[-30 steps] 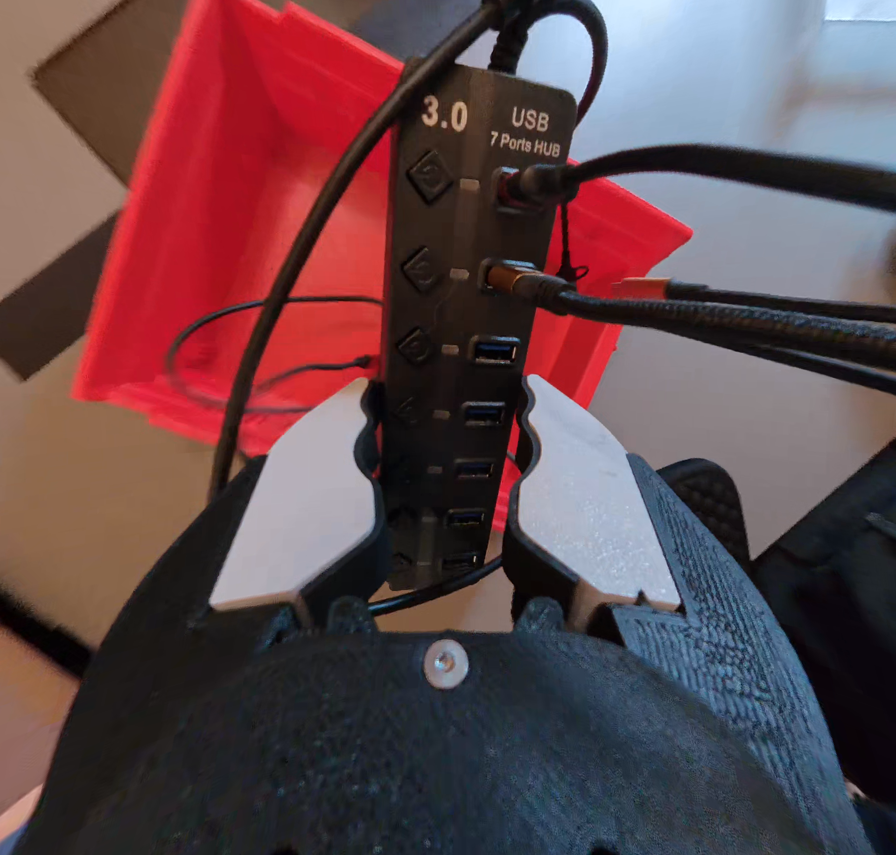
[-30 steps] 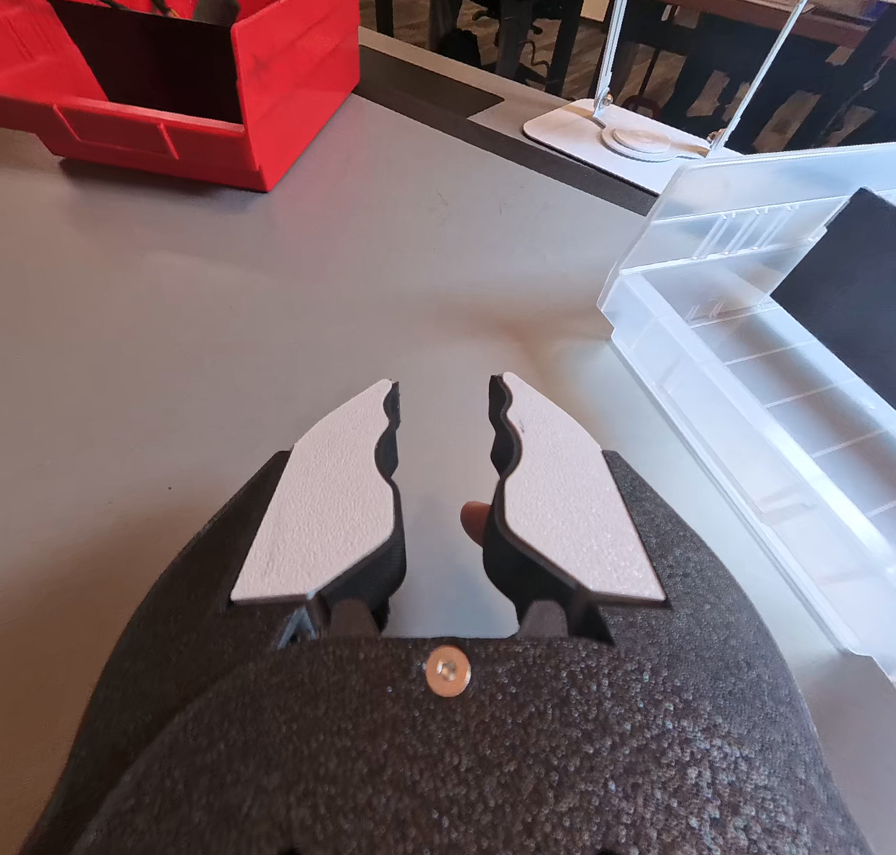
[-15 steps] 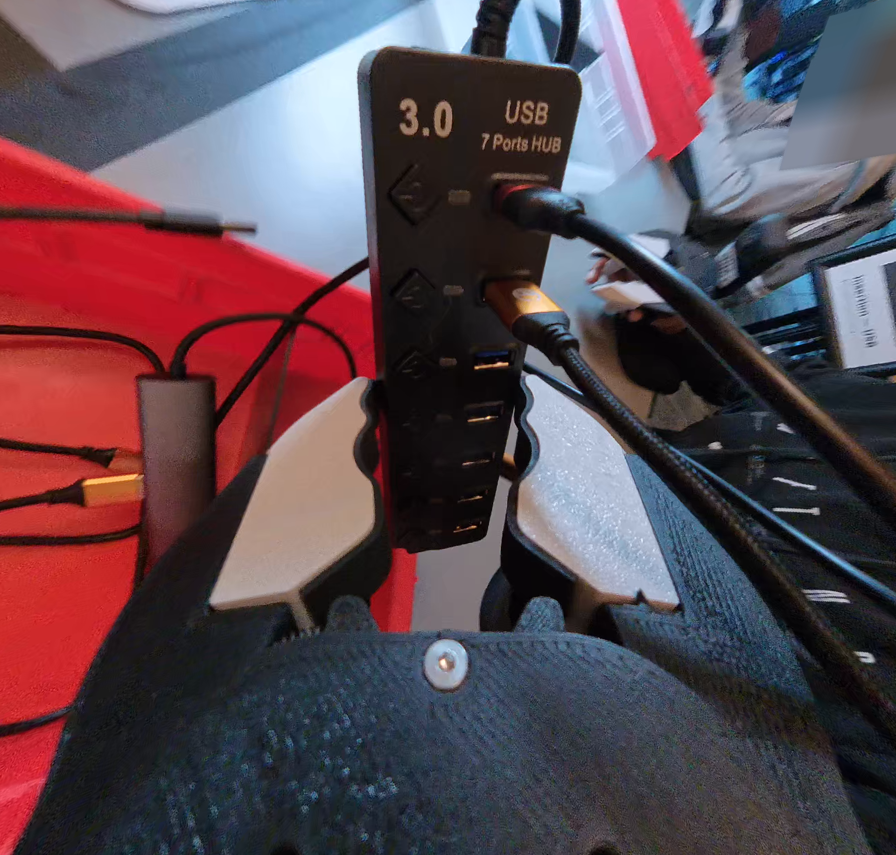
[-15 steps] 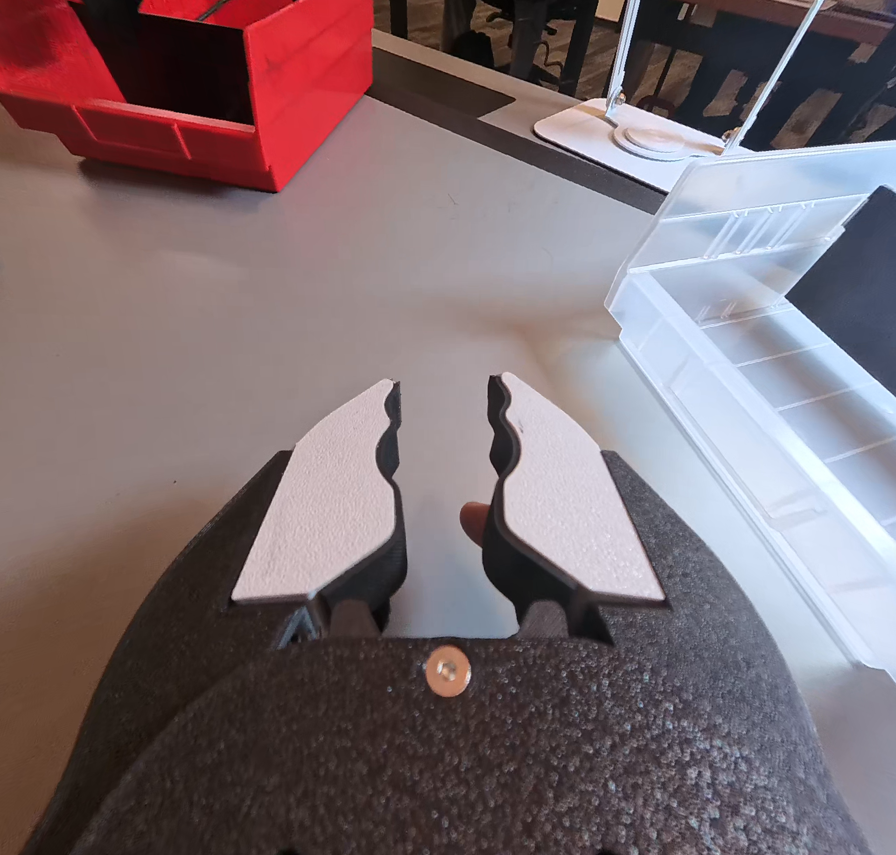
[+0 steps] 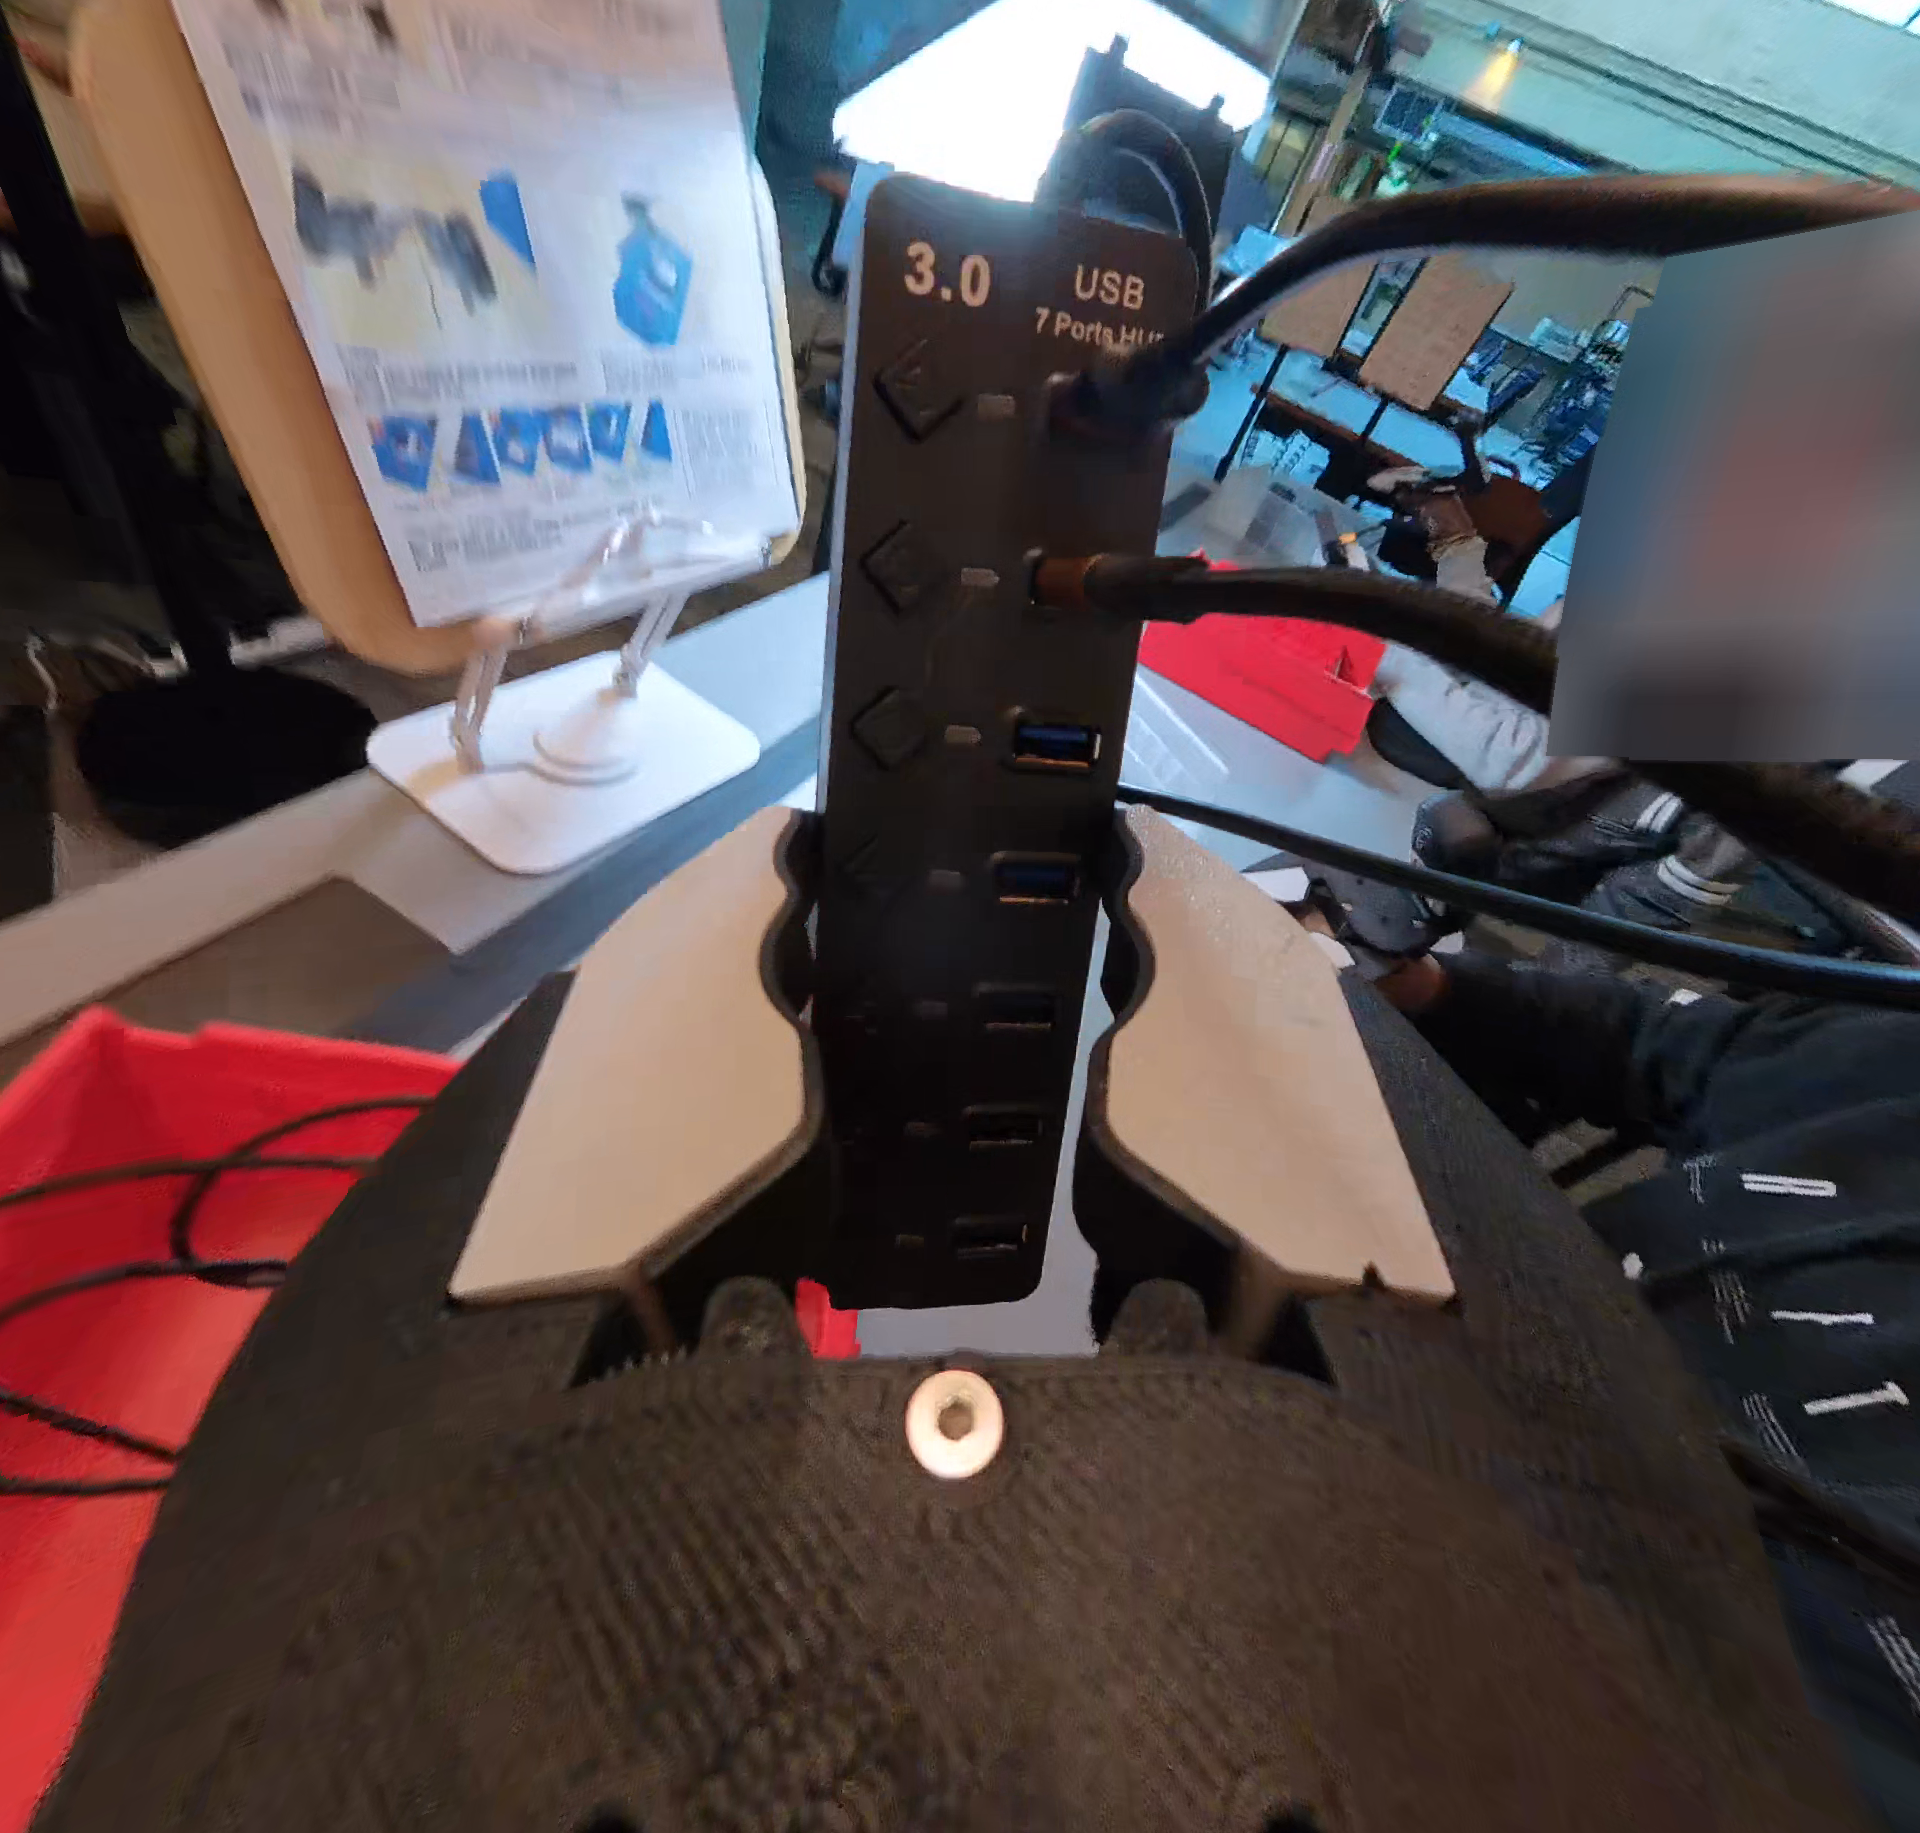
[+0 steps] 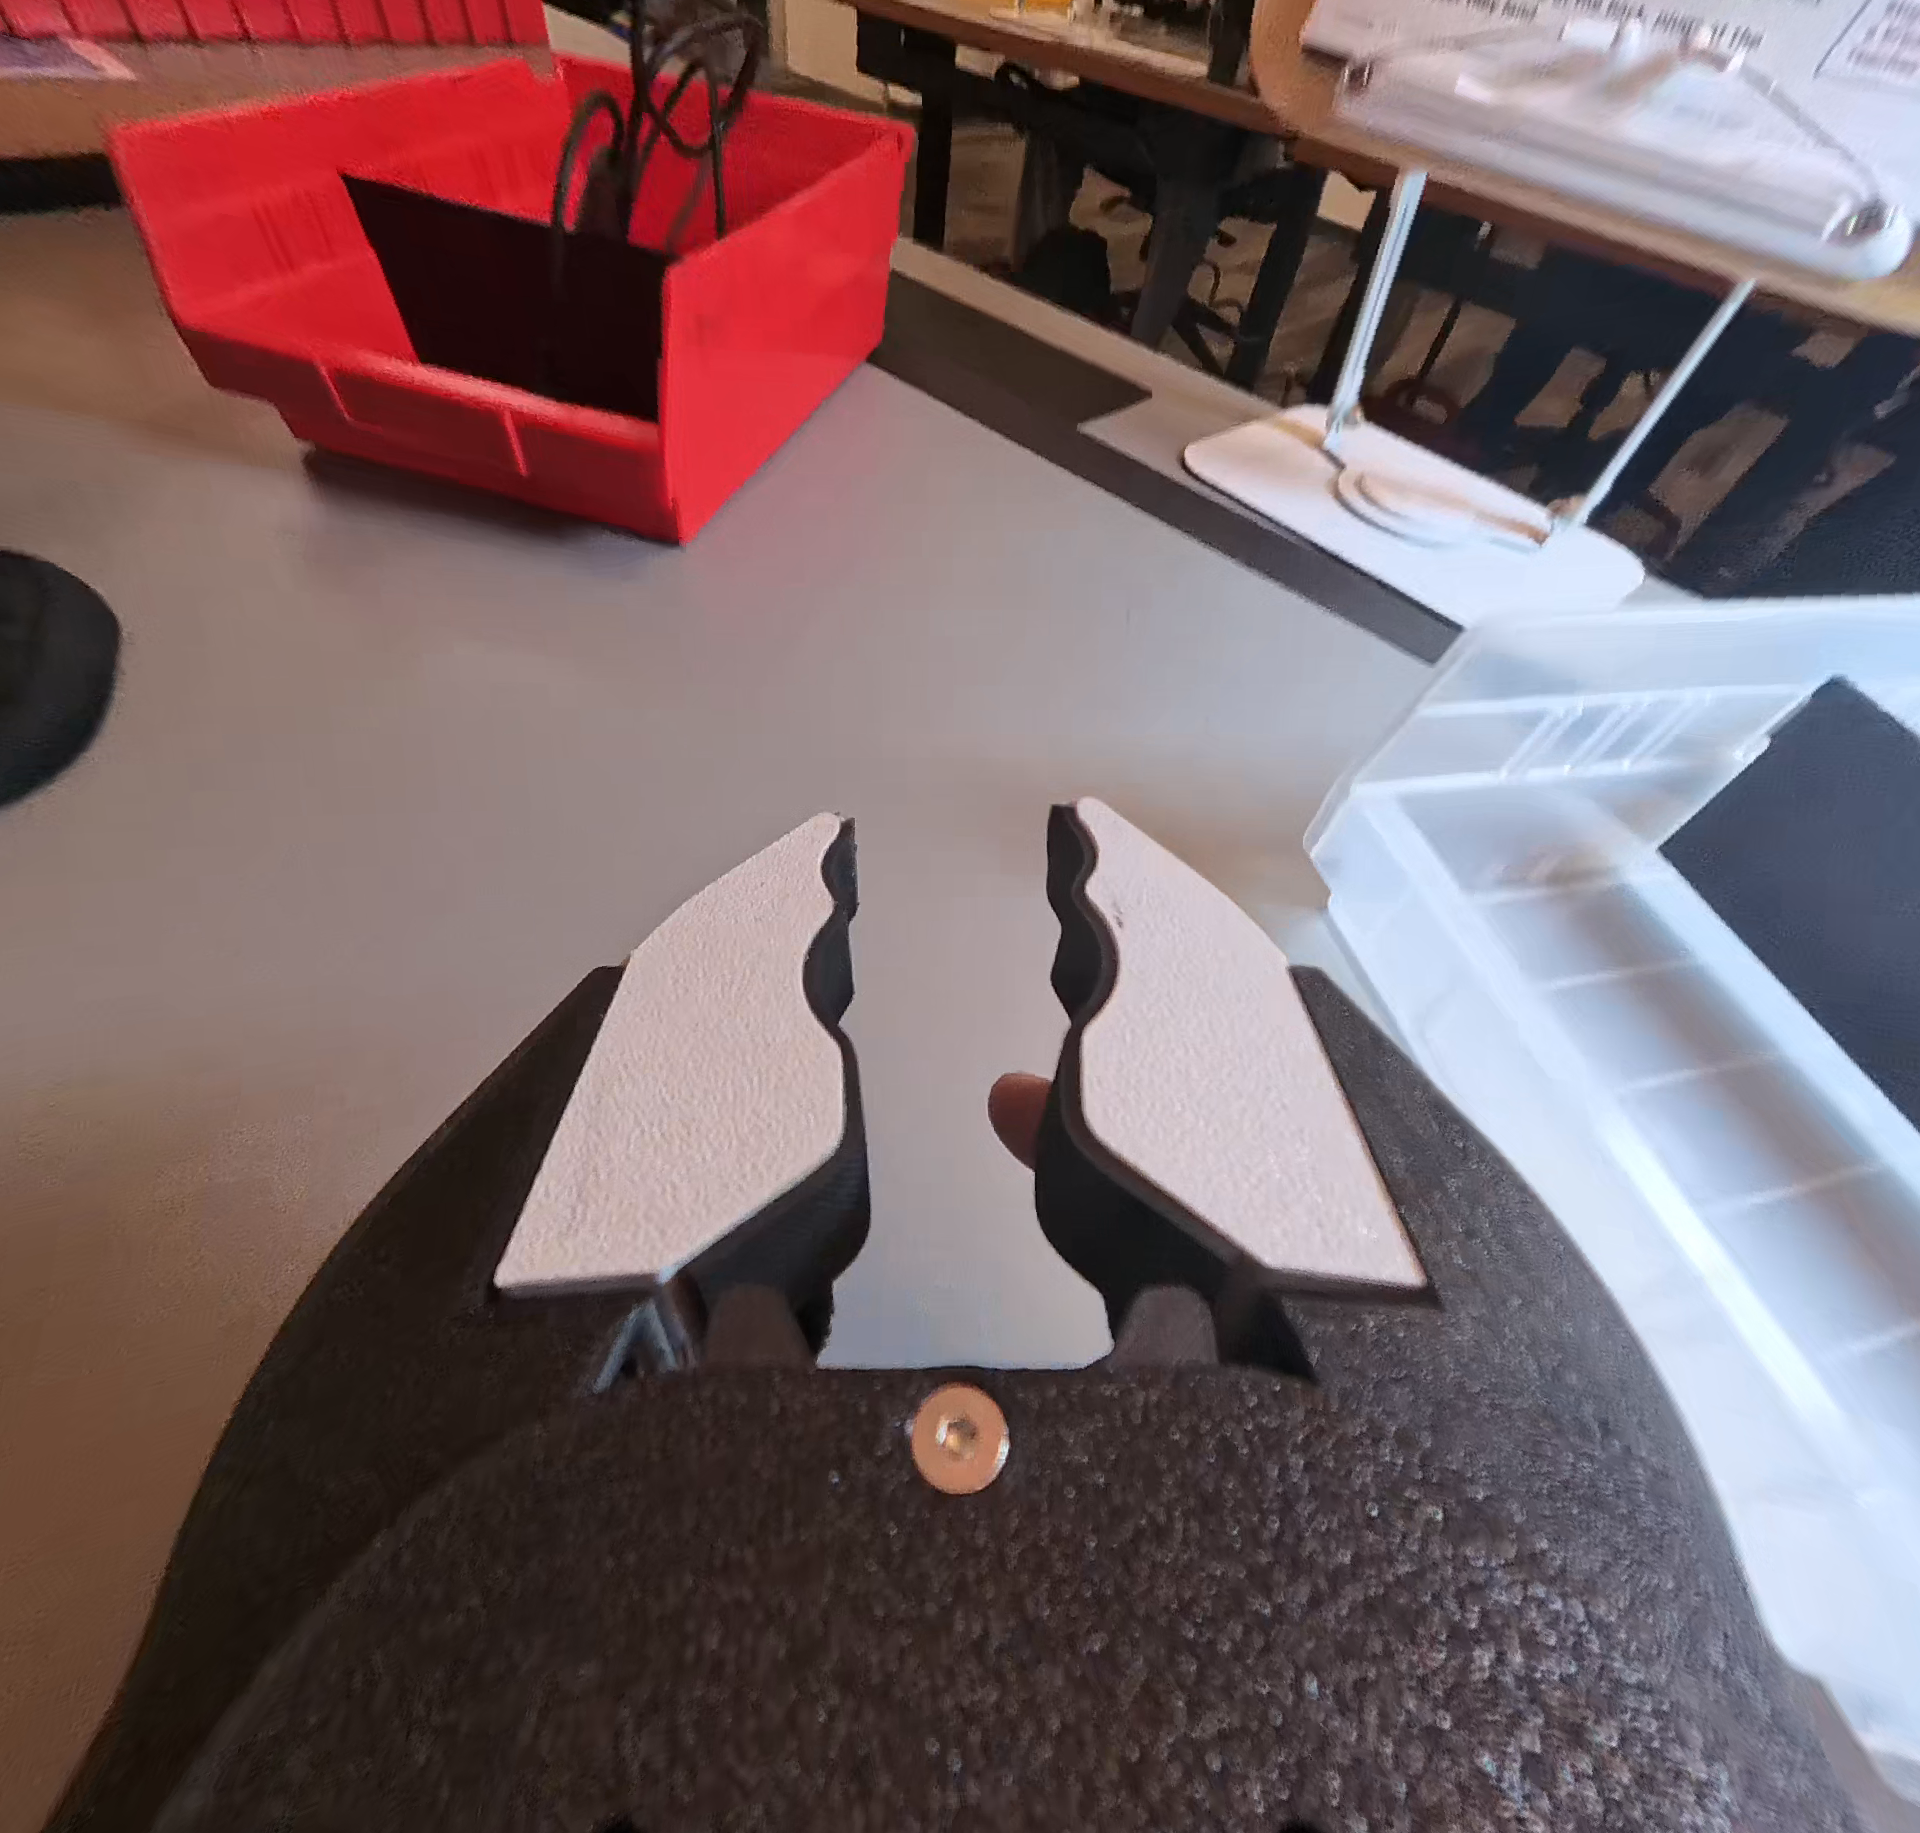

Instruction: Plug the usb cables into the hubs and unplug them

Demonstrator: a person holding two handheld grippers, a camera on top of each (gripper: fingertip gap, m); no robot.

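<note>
So we've swung the left tool [image 5: 956,910] up and away from the red bin [image 5: 125,1212], black hub [image 5: 987,703] clamped upright between its fingers, two cables [image 5: 1351,609] plugged in near the far end. Right tool [image 6: 951,910] sits half-open, empty, above the tabletop [image 6: 520,744], so unplugging looks next.

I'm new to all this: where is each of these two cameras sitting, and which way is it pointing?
Left wrist view: sits on the left hand-held gripper, looking along its fingers at the black USB hub they clamp, raised upright; a dark sleeve shows at right.
Right wrist view: sits on the right hand-held gripper, open and empty, looking across the grey table toward a clear plastic case; a fingertip peeks between its fingers.
Shared: both show the red bin holding cables and the white document stand.
</note>
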